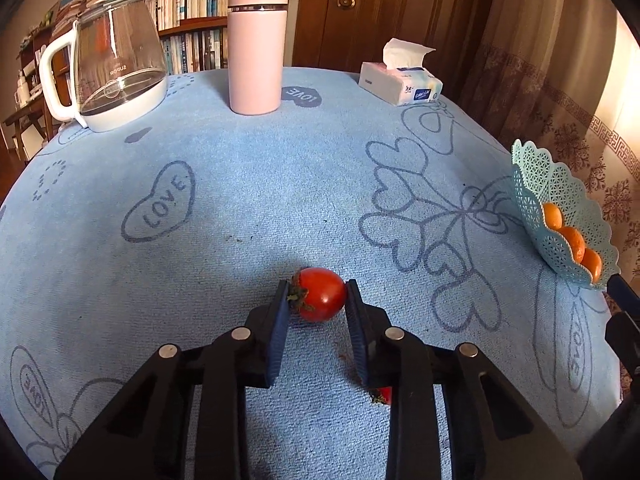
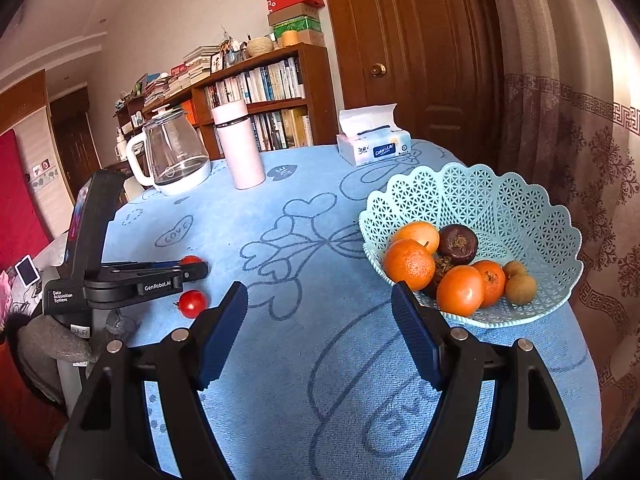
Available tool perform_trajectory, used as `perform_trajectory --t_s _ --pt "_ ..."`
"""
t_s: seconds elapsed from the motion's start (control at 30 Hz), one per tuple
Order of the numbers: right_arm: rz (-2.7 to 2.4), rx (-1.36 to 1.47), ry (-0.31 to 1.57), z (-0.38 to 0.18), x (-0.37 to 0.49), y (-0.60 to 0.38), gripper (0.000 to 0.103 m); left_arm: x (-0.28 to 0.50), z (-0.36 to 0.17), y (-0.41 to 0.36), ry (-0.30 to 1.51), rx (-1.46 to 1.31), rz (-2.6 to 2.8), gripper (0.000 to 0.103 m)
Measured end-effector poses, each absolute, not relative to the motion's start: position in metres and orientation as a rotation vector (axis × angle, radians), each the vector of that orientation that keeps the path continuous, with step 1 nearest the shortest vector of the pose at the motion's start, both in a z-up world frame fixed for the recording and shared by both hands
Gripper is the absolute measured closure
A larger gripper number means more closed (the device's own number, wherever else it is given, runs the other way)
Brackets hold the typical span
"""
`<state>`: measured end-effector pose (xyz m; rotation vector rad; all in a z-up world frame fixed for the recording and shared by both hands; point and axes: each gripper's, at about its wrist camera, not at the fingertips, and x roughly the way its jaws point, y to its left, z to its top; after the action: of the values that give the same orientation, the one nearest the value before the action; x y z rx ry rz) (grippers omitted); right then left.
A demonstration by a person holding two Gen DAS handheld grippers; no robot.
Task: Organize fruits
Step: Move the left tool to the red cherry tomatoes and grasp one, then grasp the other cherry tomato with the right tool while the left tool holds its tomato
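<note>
My left gripper [image 1: 318, 297] is shut on a small red tomato [image 1: 320, 300] that rests on the blue tablecloth [image 1: 248, 208]. In the right wrist view this left gripper [image 2: 197, 270] reaches in from the left, with the tomato [image 2: 191, 259] peeking above its fingers. A second red tomato [image 2: 193, 303] lies loose just beside it, half hidden under a finger in the left wrist view [image 1: 382, 395]. The pale blue lattice basket [image 2: 500, 200] at the right holds oranges [image 2: 409, 264], a dark fruit [image 2: 458, 243] and small brown ones. My right gripper [image 2: 320, 312] hangs open over bare cloth, left of the basket.
At the far side of the table stand a glass kettle [image 1: 116, 64], a pink flask [image 1: 256, 44] and a tissue box [image 1: 400, 80]. The basket [image 1: 536, 184] sits near the table's right edge. A bookshelf [image 2: 260, 92], door and curtain lie beyond.
</note>
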<state>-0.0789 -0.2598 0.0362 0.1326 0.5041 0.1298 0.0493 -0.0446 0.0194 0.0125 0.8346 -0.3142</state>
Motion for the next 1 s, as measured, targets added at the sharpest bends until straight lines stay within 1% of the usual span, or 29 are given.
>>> perform_trajectory --t_s 0.27,0.57,0.63,0.73,0.8,0.87,0.97,1.0 --pt "0.198 0.130 0.557 0.034 -0.068 -0.243 0.027 0.040 0.042 -0.031 0.732 -0.017 -0.270 0.075" --pt "0.360 0.103 0.689 0.027 -0.036 -0.194 0.028 0.032 0.064 -0.011 0.632 -0.040 -0.183 0.075" --pt "0.383 0.070 0.707 0.026 -0.031 -0.181 0.031 0.033 0.066 -0.007 0.625 -0.048 -0.169 0.075" --pt "0.414 0.028 0.746 0.021 -0.022 -0.164 0.043 0.033 0.068 -0.002 0.615 -0.053 -0.151 0.075" --pt "0.426 0.010 0.776 0.016 -0.014 -0.154 0.053 0.032 0.069 0.001 0.612 -0.058 -0.146 0.075" --pt "0.438 0.007 0.798 0.013 -0.007 -0.148 0.057 0.032 0.069 0.003 0.611 -0.062 -0.145 0.075" --pt "0.442 0.001 0.811 0.011 0.000 -0.142 0.058 0.031 0.069 0.003 0.610 -0.066 -0.145 0.075" --pt "0.437 -0.001 0.815 0.010 0.002 -0.141 0.059 0.031 0.069 0.003 0.610 -0.067 -0.145 0.075"
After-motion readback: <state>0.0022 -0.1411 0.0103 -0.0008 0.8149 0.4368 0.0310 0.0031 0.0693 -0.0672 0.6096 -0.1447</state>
